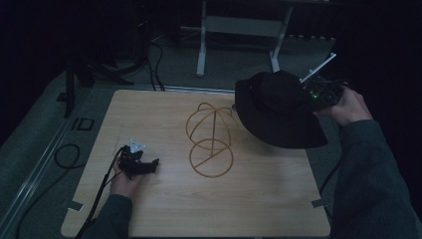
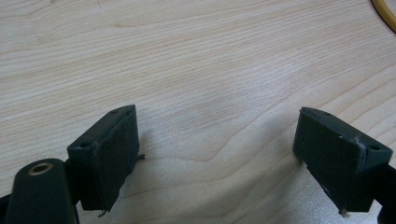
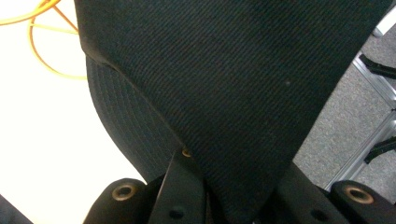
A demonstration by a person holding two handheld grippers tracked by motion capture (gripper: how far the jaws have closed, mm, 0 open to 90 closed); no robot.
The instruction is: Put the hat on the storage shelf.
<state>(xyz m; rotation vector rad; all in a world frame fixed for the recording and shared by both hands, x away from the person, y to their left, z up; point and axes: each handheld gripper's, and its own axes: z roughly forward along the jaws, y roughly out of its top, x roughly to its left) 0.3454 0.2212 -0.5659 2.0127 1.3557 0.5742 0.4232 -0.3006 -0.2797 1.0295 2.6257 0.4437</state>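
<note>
Jaws of the right gripper [image 3: 233, 205] are closed on the black hat [image 3: 224, 79]; in the right gripper view the dark cloth is pinched between them and spreads upward and outward from the grip. In the high view this gripper [image 1: 318, 97] is at the right far part of the wooden surface [image 1: 164, 209], held by the person's right hand [image 1: 348, 107], and the hat [image 1: 276, 112] hangs from it with the wide brim tilted down toward the surface. The brim is raised above the wood and reaches over the right edge of the surface.

Jaws of the left gripper [image 2: 219, 154] stand wide apart with nothing between them; in the left gripper view only bare light wood [image 2: 196, 60] lies under and in front of them. In the high view the left gripper [image 1: 139, 164] rests low at the near left part of the surface, in the person's left hand [image 1: 124, 181], and its cable runs off toward the near left corner.

Between the two grippers, near the middle of the surface, stands a golden wire hat stand [image 1: 211, 139], with a round base ring and a dome of curved wires above it. The hat is just beside the stand, at its right, and the brim edge is close to the dome wires; I cannot tell if they touch. A small arc of the stand [image 2: 385, 14] shows at the top right corner in the left gripper view, well apart from the jaws.
</note>
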